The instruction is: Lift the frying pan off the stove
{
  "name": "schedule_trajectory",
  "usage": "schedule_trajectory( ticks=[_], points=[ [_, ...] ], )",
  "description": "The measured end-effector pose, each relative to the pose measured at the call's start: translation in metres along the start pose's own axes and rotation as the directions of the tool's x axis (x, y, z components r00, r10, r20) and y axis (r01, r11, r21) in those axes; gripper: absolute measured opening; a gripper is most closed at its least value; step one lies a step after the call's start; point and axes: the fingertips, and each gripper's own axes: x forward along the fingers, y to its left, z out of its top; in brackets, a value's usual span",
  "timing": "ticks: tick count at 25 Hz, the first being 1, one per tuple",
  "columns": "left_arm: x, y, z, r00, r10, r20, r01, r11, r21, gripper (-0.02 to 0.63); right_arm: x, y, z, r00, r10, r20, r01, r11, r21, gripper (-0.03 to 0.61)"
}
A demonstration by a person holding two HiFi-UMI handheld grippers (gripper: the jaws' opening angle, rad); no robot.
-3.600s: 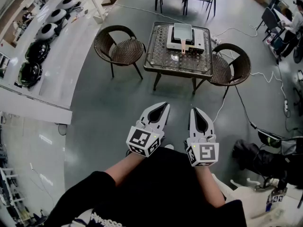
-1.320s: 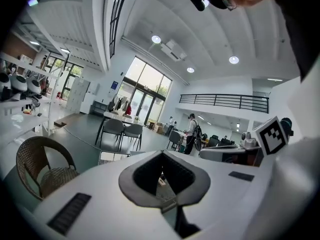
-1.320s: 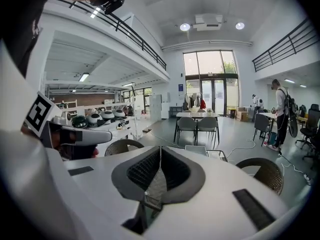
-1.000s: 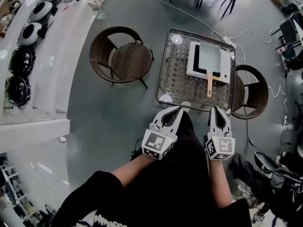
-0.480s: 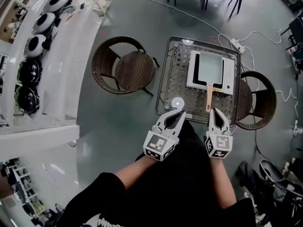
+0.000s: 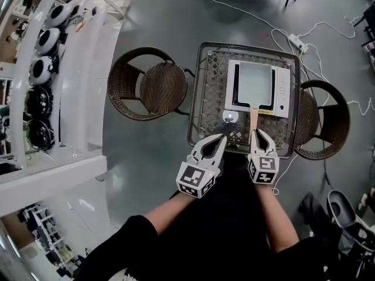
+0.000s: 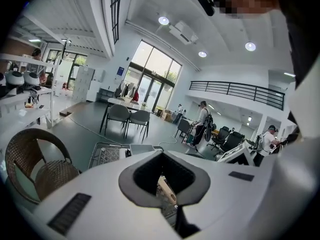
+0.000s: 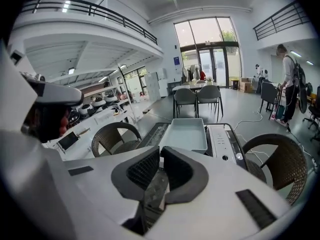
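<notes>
A square grey frying pan (image 6: 253, 85) with a wooden handle (image 6: 254, 120) sits on a white stove (image 6: 282, 92) on a glass-topped wicker table (image 6: 210, 92). The handle points toward me. My right gripper (image 6: 258, 133) is shut and empty, its tips just short of the handle's end. My left gripper (image 6: 220, 138) is also shut and empty, over the table's near edge left of the handle. The right gripper view shows the pan (image 8: 182, 134) and stove (image 8: 225, 144) straight beyond the right gripper (image 8: 160, 150). In the left gripper view, the handle (image 7: 167, 189) shows through the shut jaws.
A wicker chair (image 6: 146, 89) stands left of the table and another (image 6: 328, 119) at its right. A white counter (image 6: 64, 69) with several round cookers runs along the left. Cables (image 6: 319, 25) lie on the floor beyond the table. People stand far off in the hall.
I have come up to the table. Both grippers have moved forward from open floor to its near edge, the right one now in line with the pan's handle. Both stayed shut.
</notes>
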Motion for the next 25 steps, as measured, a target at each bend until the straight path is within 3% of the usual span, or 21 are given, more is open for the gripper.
schedule_trajectory(
  ticks=[7, 9, 14, 25],
  points=[
    [0.021, 0.009, -0.007, 0.998, 0.028, -0.058, -0.029, 0.999, -0.013, 0.009, 0.043, -0.022, -0.025, 0.991, -0.045, -0.127, 0.048, 0.999, 0.018, 0.038],
    [0.026, 0.01, -0.009, 0.997, 0.033, -0.068, -0.034, 0.999, -0.017, 0.008, 0.051, -0.028, -0.033, 0.987, -0.056, -0.153, 0.06, 0.998, 0.024, 0.13],
    [0.035, 0.02, -0.013, 0.995, 0.047, -0.091, -0.05, 0.998, -0.032, 0.008, 0.077, -0.038, -0.046, 0.974, -0.058, -0.221, 0.069, 0.997, 0.045, 0.166],
    [0.052, 0.036, -0.014, 0.988, 0.078, -0.132, -0.086, 0.994, -0.06, 0.008, 0.127, -0.051, -0.072, 0.942, 0.027, -0.335, 0.045, 0.978, 0.206, 0.23]
  ],
)
